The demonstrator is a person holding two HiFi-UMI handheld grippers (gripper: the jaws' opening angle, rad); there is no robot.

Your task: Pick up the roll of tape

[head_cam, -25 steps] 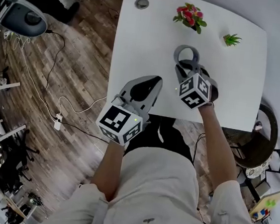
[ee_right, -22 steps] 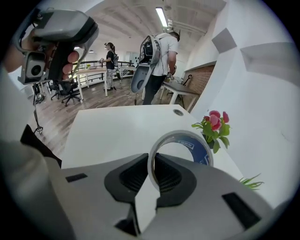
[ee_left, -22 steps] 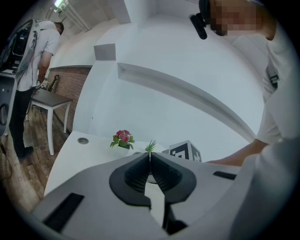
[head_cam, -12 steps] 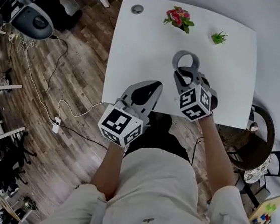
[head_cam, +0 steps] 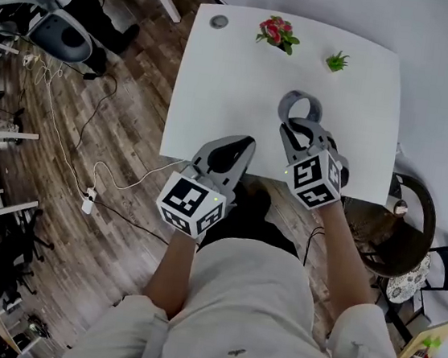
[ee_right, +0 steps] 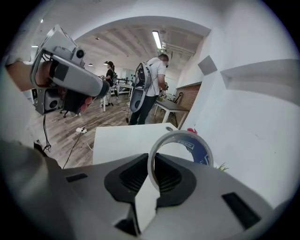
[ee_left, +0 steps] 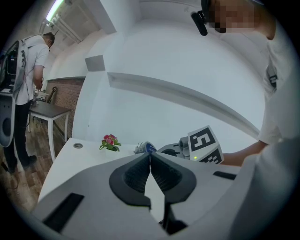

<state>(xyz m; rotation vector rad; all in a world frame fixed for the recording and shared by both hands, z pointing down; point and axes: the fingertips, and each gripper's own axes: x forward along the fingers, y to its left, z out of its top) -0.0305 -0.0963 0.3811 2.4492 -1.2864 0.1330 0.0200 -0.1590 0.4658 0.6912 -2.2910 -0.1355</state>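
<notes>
The roll of tape (head_cam: 299,109) is a grey ring with a blue-printed core, held upright above the white table (head_cam: 218,92). My right gripper (head_cam: 297,129) is shut on its rim; in the right gripper view the roll of tape (ee_right: 180,152) stands up between the dark pads. My left gripper (head_cam: 228,148) hovers over the table's near edge, left of the right one. Its jaws meet with nothing between them, as the left gripper (ee_left: 150,161) shows in its own view. Beyond it there, the right gripper's marker cube (ee_left: 205,144) and a sliver of the tape (ee_left: 146,148) show.
A small pink-flowered plant (head_cam: 277,31) and a small green plant (head_cam: 335,62) stand at the table's far side, with a grey cable port (head_cam: 219,22) at the far left corner. A dark round chair (head_cam: 396,228) is at the right. Cables (head_cam: 85,189) cross the wooden floor at the left.
The right gripper has lifted the tape off the table and drawn it toward me. The left gripper has shifted a little, staying shut and empty.
</notes>
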